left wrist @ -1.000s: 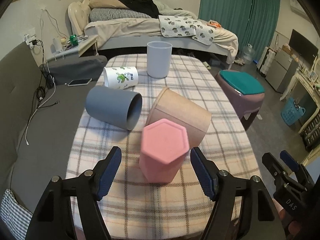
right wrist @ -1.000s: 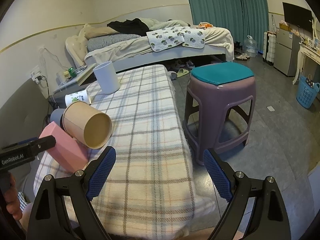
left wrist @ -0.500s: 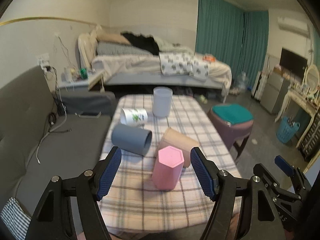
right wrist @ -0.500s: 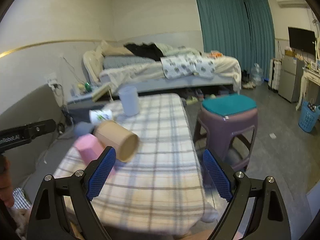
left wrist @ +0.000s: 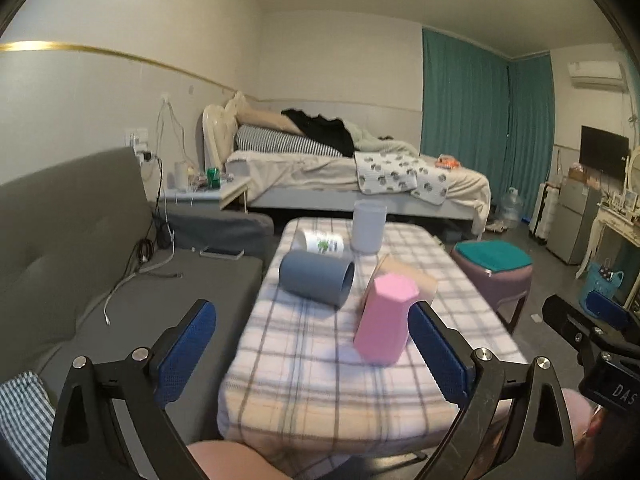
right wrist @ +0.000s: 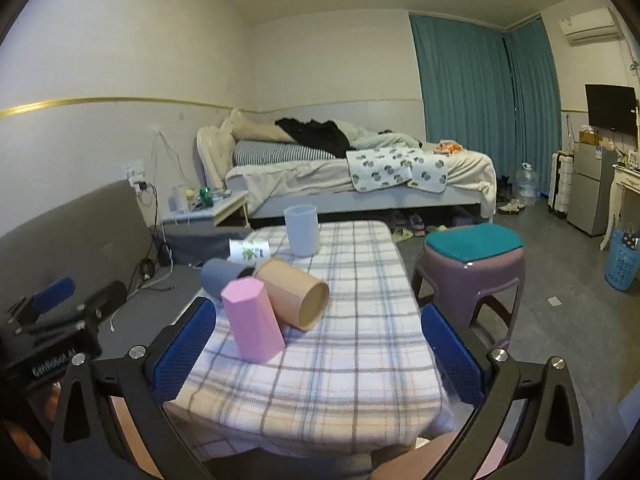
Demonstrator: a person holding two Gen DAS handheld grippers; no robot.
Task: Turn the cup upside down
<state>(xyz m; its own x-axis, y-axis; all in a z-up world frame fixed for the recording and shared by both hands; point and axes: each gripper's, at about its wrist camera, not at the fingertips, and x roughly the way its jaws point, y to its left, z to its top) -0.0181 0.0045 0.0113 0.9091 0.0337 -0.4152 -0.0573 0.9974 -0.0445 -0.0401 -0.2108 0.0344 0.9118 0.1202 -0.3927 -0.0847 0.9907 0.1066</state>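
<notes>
A pink hexagonal cup point(left wrist: 384, 318) stands upside down on the checked table point(left wrist: 320, 376), closed base up; it also shows in the right wrist view point(right wrist: 252, 322). Behind it a tan cup point(right wrist: 296, 298) lies on its side, mouth toward me. A grey cup point(left wrist: 316, 278) and a white printed cup point(left wrist: 322, 242) also lie on their sides. A pale cup point(left wrist: 369, 227) stands upright at the far end. My left gripper point(left wrist: 312, 356) is open and empty, back from the table's near edge. My right gripper point(right wrist: 318, 356) is open and empty too.
A grey sofa point(left wrist: 80, 240) with cables and a phone point(left wrist: 222, 253) runs along the table's left. A purple stool with a teal seat point(right wrist: 474, 258) stands right of the table. A bed point(right wrist: 360, 176) lies beyond. My knee shows below the table's edge.
Both grippers have drawn back and tilted up from the table. The pink cup, close between my left fingers a second ago, now stands apart, upside down on the cloth.
</notes>
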